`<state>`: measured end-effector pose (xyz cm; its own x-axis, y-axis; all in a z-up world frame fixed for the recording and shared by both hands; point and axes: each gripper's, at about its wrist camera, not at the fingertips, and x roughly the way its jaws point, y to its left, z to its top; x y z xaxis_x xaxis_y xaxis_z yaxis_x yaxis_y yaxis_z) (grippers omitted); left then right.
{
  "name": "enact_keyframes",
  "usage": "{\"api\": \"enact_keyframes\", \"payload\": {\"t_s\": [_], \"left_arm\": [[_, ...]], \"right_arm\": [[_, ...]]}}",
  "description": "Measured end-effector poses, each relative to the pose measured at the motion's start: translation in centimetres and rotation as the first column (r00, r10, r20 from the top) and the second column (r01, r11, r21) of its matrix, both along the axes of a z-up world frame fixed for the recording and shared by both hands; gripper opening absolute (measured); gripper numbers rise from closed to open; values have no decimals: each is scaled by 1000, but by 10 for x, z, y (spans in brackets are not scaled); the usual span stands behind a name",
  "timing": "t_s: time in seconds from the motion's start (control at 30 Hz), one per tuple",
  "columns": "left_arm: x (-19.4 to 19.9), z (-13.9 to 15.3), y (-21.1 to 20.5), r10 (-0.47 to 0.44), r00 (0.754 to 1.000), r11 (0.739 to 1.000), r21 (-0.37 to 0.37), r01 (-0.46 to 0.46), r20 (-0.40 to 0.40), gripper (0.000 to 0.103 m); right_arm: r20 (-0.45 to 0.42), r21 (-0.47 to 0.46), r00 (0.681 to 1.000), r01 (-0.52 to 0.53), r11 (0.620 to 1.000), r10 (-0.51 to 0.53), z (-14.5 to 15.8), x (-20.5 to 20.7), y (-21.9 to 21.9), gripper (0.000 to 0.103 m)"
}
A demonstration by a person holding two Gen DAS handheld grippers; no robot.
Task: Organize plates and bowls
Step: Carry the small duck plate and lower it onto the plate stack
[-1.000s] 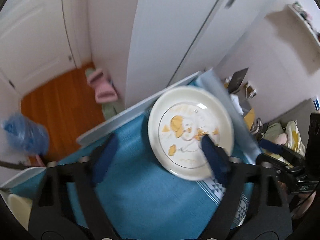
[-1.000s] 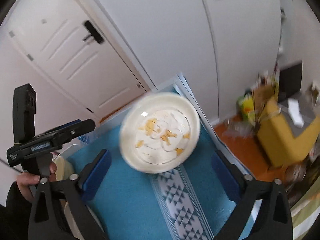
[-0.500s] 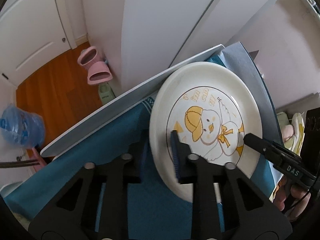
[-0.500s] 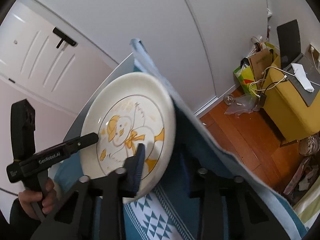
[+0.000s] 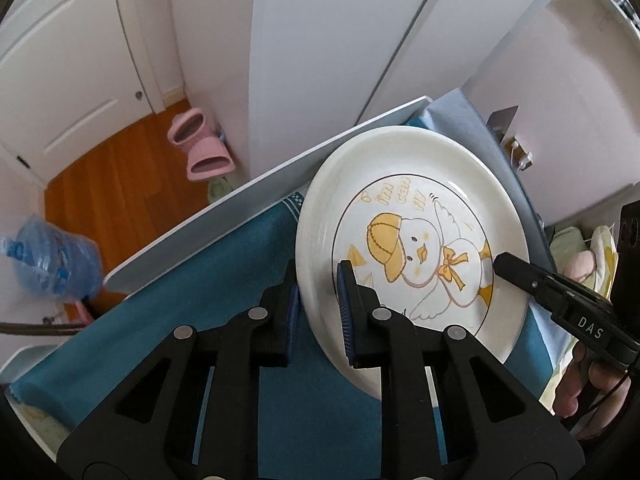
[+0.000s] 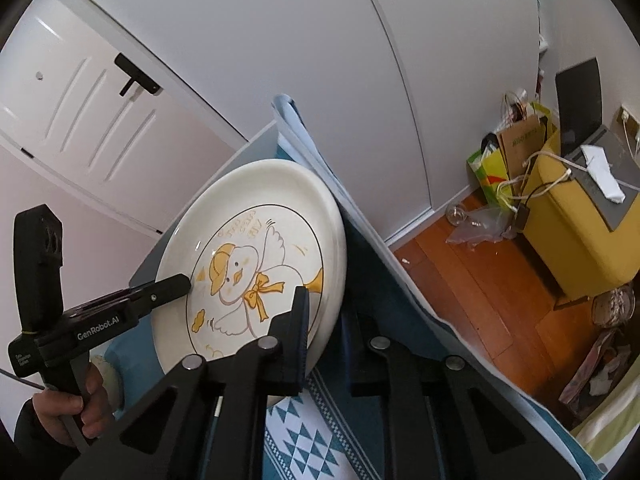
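Observation:
A white plate (image 5: 420,184) with a yellow-capped duck drawing is tilted up over the teal tablecloth (image 5: 224,280). My left gripper (image 5: 318,280) is shut on its near left rim, one pad on the face and one behind. My right gripper (image 6: 324,308) grips the opposite rim; its jaws are closing with the rim between them and the pads press on it. In the left wrist view the right gripper (image 5: 502,262) shows as a black tip on the plate's right side. In the right wrist view the left gripper (image 6: 182,282) lies on the plate's left side, with a hand below.
The white table edge (image 5: 240,200) meets tall white cabinet doors (image 6: 304,60). Pink slippers (image 5: 204,152) and a blue water bottle (image 5: 48,260) lie on the wooden floor at left. A yellow box (image 6: 580,220) and a paper bag (image 6: 520,144) stand at right. A cream dish (image 6: 107,376) shows behind the hand.
Both grippers went from wide open to shut on opposite rims of the plate. The plate, which lay flatter and farther off, now stands tilted and close to both cameras.

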<state>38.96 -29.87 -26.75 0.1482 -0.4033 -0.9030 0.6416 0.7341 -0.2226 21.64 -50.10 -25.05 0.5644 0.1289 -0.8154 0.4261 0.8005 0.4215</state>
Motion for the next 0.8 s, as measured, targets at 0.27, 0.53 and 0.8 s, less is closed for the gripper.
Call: {"api": "enact_keyframes", "payload": {"t_s": [0.27,0.53,0.8], "left_arm": [[-35,66,44,64,994,995,-86,-57,89,15],[-98,132,120,183,971,972,-177,-156,151,15],[-167,157,197,326,927,938,-188,-292,186,15]], "right_arm": [[91,-63,994,-63,996,69,54,-19,27,13],[163,-114,972,-154,982,171,114,-53,77,13],[189,-117,920,-327,938,345,131,-86,131,13]]}}
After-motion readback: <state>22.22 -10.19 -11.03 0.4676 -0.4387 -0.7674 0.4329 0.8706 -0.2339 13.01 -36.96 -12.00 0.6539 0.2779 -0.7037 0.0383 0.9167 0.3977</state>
